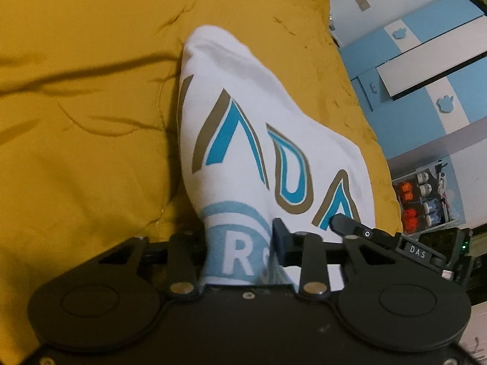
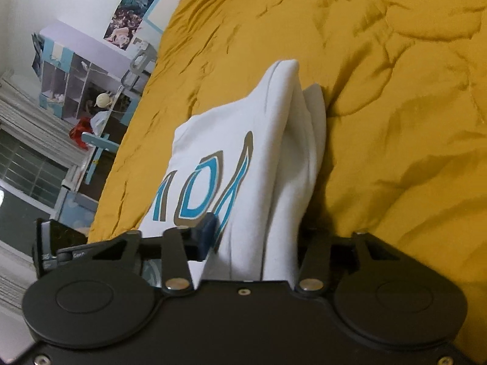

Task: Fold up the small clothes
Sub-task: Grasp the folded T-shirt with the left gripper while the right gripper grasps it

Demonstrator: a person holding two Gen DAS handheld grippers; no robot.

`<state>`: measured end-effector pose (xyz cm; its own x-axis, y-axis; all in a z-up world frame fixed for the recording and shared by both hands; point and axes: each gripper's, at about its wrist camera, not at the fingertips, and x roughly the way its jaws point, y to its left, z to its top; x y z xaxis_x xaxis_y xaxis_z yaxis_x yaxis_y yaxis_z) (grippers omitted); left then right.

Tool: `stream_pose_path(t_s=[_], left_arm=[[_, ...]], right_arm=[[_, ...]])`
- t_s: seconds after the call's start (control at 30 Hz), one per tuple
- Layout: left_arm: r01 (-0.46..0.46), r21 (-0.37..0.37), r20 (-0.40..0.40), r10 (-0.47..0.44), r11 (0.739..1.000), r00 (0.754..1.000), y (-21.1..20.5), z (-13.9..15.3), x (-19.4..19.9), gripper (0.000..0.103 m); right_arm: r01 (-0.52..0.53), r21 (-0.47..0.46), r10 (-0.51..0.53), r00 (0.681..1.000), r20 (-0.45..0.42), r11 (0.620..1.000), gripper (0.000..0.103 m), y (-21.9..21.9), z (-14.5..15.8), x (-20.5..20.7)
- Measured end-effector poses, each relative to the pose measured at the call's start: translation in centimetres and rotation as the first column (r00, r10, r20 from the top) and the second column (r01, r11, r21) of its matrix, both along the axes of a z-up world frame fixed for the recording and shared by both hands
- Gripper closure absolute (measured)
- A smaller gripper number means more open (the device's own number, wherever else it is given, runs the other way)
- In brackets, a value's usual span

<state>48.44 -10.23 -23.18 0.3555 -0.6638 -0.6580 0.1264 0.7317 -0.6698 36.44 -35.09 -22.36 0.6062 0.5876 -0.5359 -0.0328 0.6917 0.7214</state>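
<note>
A shelf unit at 3 o'clock in the left view holds orange and white items, too small to tell. The white garment lies on the mustard bedspread. Left tongs, narrowed, pinch its hem at 6 o'clock. Right tongs likewise clamp bunched cloth.

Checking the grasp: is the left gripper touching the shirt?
Touching. Left wrist view: shirt bunches between the left gripper fingers, blue pad pressed against it.

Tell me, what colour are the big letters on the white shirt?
Blue with brown edges on the white shirt; left wrist view.
</note>
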Motion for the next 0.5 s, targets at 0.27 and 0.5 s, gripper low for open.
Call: stream_pose_path(t_s=[0.27,0.5], left_arm=[[0.045,0.052,0.114,-0.051,0.998,0.992,-0.2,4.3,-1.7,0.078],[0.01,0.057,0.183,-0.021,0.998,0.983,4.0,8.3,-3.4,0.079]], right_arm=[[-0.009,-0.053,0.012,0.998,0.062,0.999,0.074,1.5,4.6,-0.7],[-0.051,-0.047,0.056,0.99,0.128,0.998,0.074,4.7,8.5,-0.7]])
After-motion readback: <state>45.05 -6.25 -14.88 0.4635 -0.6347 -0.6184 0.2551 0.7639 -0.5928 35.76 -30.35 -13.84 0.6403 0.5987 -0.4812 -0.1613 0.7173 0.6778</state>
